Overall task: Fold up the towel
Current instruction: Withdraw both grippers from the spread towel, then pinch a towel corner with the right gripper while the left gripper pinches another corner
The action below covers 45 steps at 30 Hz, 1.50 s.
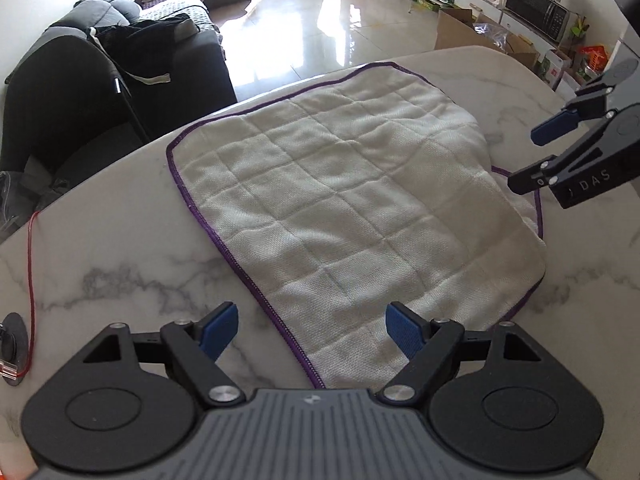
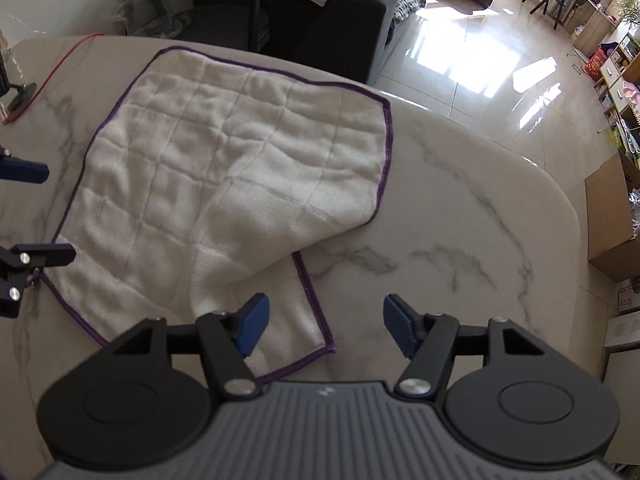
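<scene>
White towel [image 1: 340, 200], purple hem, lies on the marble desk [image 1: 120, 256]. One corner is flopped over onto the rest, so part of the cloth is doubled; the hem of the under layer peeks out past the fold on the right side. The rest is flat, with a grid of creases.

Left gripper [image 1: 312, 334] hangs over the near left edge of the towel, pointing steeply down. Jaws wide apart. The purple hem runs through the gap below them; the blue pads [image 1: 218, 332] are not pressing on the cloth. Nothing held.

Right gripper [image 2: 322, 324] hangs over the near right corner, also pointing steeply down. Jaws apart, empty. The left pad [image 2: 250, 326] sits above the corner cloth, the right one above bare marble. No contact that I can make out. From the left wrist view the right gripper shows at the frame's right edge, beside the folded-over part, jaws parted.

A red cord [image 1: 31, 280] trails across the far left of the desk to a small black mount [image 1: 12, 344]. Beyond the desk: a dark sofa [image 1: 120, 64] with a black garment on it, shiny tiled floor [image 1: 320, 24], a cardboard box [image 2: 612, 220].
</scene>
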### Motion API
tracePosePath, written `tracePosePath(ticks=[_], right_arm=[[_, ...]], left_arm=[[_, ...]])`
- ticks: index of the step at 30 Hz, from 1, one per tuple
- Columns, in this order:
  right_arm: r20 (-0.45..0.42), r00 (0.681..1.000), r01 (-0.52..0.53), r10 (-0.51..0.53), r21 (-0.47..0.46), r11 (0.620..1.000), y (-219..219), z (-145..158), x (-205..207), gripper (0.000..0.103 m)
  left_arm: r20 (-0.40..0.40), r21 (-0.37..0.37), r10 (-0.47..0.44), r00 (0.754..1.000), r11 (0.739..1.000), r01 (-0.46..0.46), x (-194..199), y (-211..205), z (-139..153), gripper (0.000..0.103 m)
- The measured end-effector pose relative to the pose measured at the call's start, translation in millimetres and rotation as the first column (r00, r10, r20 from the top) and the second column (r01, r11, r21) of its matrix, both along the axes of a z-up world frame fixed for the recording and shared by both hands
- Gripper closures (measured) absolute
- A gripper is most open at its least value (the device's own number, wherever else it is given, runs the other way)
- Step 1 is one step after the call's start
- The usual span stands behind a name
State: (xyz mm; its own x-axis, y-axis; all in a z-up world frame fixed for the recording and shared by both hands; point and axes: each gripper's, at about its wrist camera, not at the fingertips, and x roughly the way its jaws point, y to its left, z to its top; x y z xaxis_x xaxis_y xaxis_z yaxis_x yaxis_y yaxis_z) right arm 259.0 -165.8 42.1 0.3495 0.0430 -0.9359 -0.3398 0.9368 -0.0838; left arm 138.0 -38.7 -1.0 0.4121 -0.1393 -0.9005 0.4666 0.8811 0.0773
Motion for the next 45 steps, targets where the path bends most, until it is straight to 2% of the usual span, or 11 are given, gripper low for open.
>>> tracePosePath(ticks=[2, 6, 10, 12, 15, 16, 17, 22, 29, 39, 45], right_arm=[[-0.032, 0.999, -0.008, 0.008, 0.001, 1.000, 2, -4, 1, 0.044], [-0.067, 0.998, -0.020, 0.019, -0.015, 1.000, 6, -12, 1, 0.047], [-0.075, 0.996, -0.042, 0.041, -0.017, 0.999, 10, -10, -2, 0.060], [-0.081, 0.995, -0.058, 0.055, -0.026, 0.998, 14, -8, -4, 0.061], [-0.093, 0.993, -0.081, 0.078, -0.029, 0.996, 18, -7, -6, 0.079], [-0.094, 0.992, -0.087, 0.084, -0.031, 0.996, 20, -7, -8, 0.091], [-0.093, 0.992, -0.092, 0.088, -0.038, 0.995, 21, -6, -9, 0.094], [-0.082, 0.993, -0.093, 0.087, -0.073, 0.993, 25, -3, -17, 0.097], [-0.071, 0.997, -0.038, 0.033, -0.077, 0.996, 8, 6, -36, 0.097], [-0.080, 0.994, 0.068, -0.068, -0.008, 0.998, -7, 3, -72, 0.097], [-0.082, 0.994, 0.069, -0.070, -0.023, 0.997, -6, 2, -97, 0.096]], left_arm=[[-0.017, 0.007, -0.044, 0.999, 0.999, 0.044, -5, -6, -5, 0.021], [-0.033, 0.036, -0.092, 0.995, 0.995, 0.094, -13, -13, -15, 0.021], [-0.040, 0.023, -0.089, 0.995, 0.996, 0.089, -14, -11, -18, 0.021], [-0.045, 0.016, -0.088, 0.995, 0.996, 0.089, -14, -9, -18, 0.021], [-0.058, -0.009, -0.084, 0.995, 0.996, 0.084, -12, -5, -19, 0.021], [-0.062, -0.020, -0.083, 0.995, 0.996, 0.082, -11, -4, -20, 0.021], [-0.065, -0.033, -0.081, 0.995, 0.996, 0.079, -11, -1, -20, 0.021], [-0.049, -0.052, -0.117, 0.992, 0.992, 0.114, -16, 4, -21, 0.021], [-0.036, -0.058, -0.128, 0.991, 0.990, 0.125, -20, 9, -22, 0.021], [-0.038, -0.040, -0.146, 0.989, 0.989, 0.144, -29, 16, -23, 0.021], [-0.049, -0.038, -0.139, 0.989, 0.990, 0.137, -33, 29, -23, 0.021]])
